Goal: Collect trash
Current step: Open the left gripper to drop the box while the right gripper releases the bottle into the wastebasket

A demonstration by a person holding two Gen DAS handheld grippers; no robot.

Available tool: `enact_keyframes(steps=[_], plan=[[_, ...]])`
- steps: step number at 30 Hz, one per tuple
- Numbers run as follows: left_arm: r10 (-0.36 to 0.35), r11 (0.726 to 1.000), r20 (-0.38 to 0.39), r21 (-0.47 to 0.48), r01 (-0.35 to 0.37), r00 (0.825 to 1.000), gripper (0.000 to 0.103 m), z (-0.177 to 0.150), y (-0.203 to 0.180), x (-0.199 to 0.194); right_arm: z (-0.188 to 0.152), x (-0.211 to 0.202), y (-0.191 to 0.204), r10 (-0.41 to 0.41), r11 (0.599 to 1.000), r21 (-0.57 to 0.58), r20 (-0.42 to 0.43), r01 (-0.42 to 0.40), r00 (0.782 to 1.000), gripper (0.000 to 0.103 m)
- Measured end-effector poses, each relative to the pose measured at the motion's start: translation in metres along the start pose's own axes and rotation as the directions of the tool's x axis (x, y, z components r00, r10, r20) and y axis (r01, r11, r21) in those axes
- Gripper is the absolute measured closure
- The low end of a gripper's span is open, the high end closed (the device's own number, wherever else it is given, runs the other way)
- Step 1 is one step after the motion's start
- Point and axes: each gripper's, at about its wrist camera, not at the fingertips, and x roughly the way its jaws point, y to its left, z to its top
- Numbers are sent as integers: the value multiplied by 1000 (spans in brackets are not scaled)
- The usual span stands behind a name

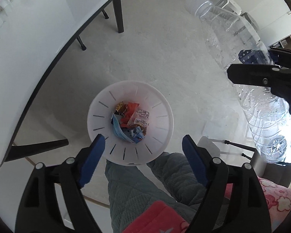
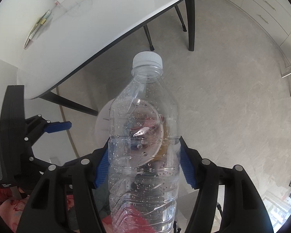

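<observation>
Grey stone floor beside white table [image 1: 29, 48] | left gripper [image 1: 143, 149] spread empty above white slotted plastic bin [image 1: 164, 120] holding wrappers | right gripper [image 2: 145, 165] pinching clear capped plastic bottle [image 2: 145, 136], at two o'clock, likely next for the bin

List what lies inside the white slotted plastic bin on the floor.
The white slotted plastic bin holds crumpled wrappers: orange, blue, gold and printed clear ones. The pile covers the bin's bottom, so anything underneath cannot be seen.

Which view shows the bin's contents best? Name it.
The left wrist view: it looks straight down into the bin, showing the wrappers inside. In the right wrist view the bottle held in the right gripper covers most of the bin.
</observation>
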Motion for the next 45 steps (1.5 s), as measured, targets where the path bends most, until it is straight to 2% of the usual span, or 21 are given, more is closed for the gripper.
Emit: enact_keyframes(steps=[7, 13, 17, 23, 24, 26, 28, 30, 38, 45], plan=[[50, 999, 53, -20, -49, 997, 22, -5, 18, -31, 1, 19, -2, 17, 1000, -24, -51, -18, 999, 39], [60, 996, 74, -69, -55, 995, 15, -18, 43, -50, 2, 59, 12, 9, 996, -83, -153, -22, 988, 39], [67, 993, 66, -105, -60, 996, 15, -29, 59, -54, 3, 96, 25, 5, 991, -126, -242, -36, 970, 39], [77, 985, 43, -157, -69, 996, 15, -39, 76, -48, 0, 161, 41, -34, 985, -171, -383, -35, 923, 37], [79, 984, 41, -161, -71, 996, 15, -38, 76, -46, -1, 171, 42, -38, 985, -169, -402, -34, 915, 34], [80, 983, 38, -169, -72, 996, 15, -38, 78, -45, -1, 182, 45, -42, 987, -158, -418, -28, 907, 10], [83, 981, 36, -176, -75, 996, 15, -39, 78, -43, 1, 186, 47, -61, 987, -161, -422, -9, 905, 6], [79, 981, 36, -182, -71, 996, 15, -39, 80, -44, 2, 184, 49, -61, 987, -161, -421, -8, 905, 3], [85, 981, 41, -177, -76, 996, 15, -32, 71, -44, 0, 153, 47, -57, 992, -127, -374, 10, 925, 3], [112, 977, 76, -188, -96, 991, 15, -27, 59, -57, 6, 110, 51, -77, 988, -151, -277, 36, 958, 3]])
